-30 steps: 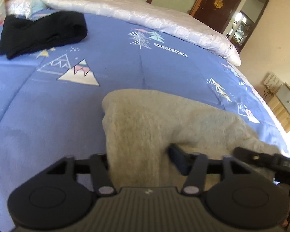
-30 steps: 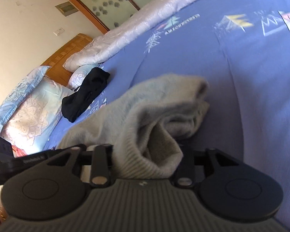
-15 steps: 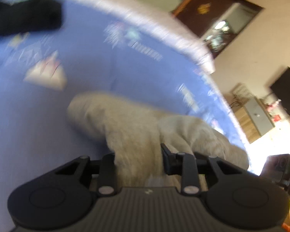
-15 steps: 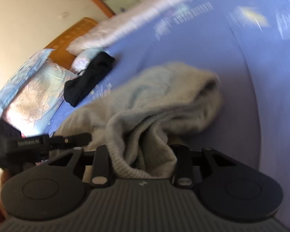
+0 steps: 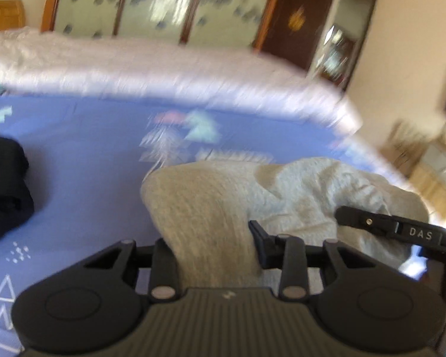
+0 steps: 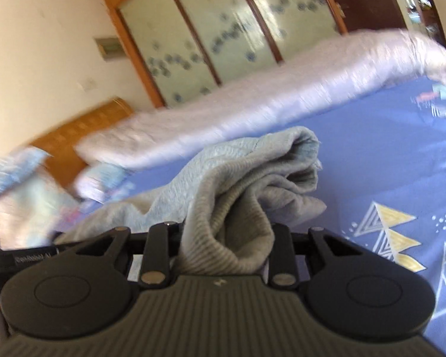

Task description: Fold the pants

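Left wrist view: black clothing (image 5: pixel 3 190) is sitting far left on the blue patterned bedspread (image 5: pixel 83 154). The left gripper (image 5: pixel 214 247) is clamping a grey fold of the grey sweatpants (image 5: pixel 297 190), jaws pinched in on the fabric. The pants are bunching up toward the right. Right wrist view: the right gripper (image 6: pixel 226 244) is squeezing the ribbed waistband (image 6: pixel 223 250), pants (image 6: pixel 252 172) humping up just past it. A white quilt (image 6: pixel 252 110) is lying along the far side. Both views are blurry.

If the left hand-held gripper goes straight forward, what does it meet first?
Probably the grey pants it already grips, bunched ahead of the left hand-held gripper; beyond them, the blue bedspread. Depth is unclear.
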Available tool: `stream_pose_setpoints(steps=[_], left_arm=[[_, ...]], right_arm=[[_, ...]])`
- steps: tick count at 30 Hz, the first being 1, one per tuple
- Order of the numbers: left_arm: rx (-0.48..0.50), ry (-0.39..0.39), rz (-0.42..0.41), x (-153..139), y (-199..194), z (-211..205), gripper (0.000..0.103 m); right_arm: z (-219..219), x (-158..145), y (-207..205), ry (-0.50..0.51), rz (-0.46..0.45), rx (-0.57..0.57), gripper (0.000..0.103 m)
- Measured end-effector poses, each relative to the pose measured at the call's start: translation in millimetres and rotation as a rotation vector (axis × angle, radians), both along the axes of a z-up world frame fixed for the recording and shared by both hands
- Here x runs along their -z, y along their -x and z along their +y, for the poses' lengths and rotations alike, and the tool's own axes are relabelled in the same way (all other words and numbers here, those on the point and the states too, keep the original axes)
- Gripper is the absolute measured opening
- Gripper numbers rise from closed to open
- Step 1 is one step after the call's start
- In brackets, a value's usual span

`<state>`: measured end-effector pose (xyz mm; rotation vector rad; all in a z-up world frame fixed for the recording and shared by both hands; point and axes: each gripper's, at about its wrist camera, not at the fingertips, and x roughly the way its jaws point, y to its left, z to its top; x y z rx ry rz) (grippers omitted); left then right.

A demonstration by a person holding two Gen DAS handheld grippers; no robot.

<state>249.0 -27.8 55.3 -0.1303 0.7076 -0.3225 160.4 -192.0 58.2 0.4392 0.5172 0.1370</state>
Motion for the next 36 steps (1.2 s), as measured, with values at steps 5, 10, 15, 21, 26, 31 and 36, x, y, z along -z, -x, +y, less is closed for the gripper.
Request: stream_pose_setpoints(steps=[5,10,15,21,26,31,36], left_arm=[[-0.157,-0.116,0.092,65.4,-28.0,-10.9,0.093],[-0.246,-0.023,0.128,48.5,0.0,14.1,0.091],[-0.272,-0.022,0.100,24.9,86.0,25.7,0.094],[-0.212,-0.055,0.148,14.4,184.6,8.4,0.103],[-0.197,-0.059,0.141,1.1,235.7,-4.2,0.103],[-0.208,-0.160,0.100,-15.5,262.8,-21.3,0.103],[-0.225,-0.226,0.066,-24.2,289.3,-33.8,0.103]], right_arm=[[-12.9,78.0,-25.9,-0.101,0.153,0.101,0.054],[-16.8,57.8,-2.1,-0.082,0.175,0.154,0.072],[-11.2,33.8,79.7,-0.072,0.186,0.240,0.076],[29.6,16.0,178.4,-0.006,0.179,0.136,0.094],[51.8,10.5,218.9,0.066,0.219,0.130,0.103],[59.5,1.9,249.2,0.071,0.206,0.111,0.103],[65.1,-1.7,264.0,0.077,0.190,0.151,0.103]])
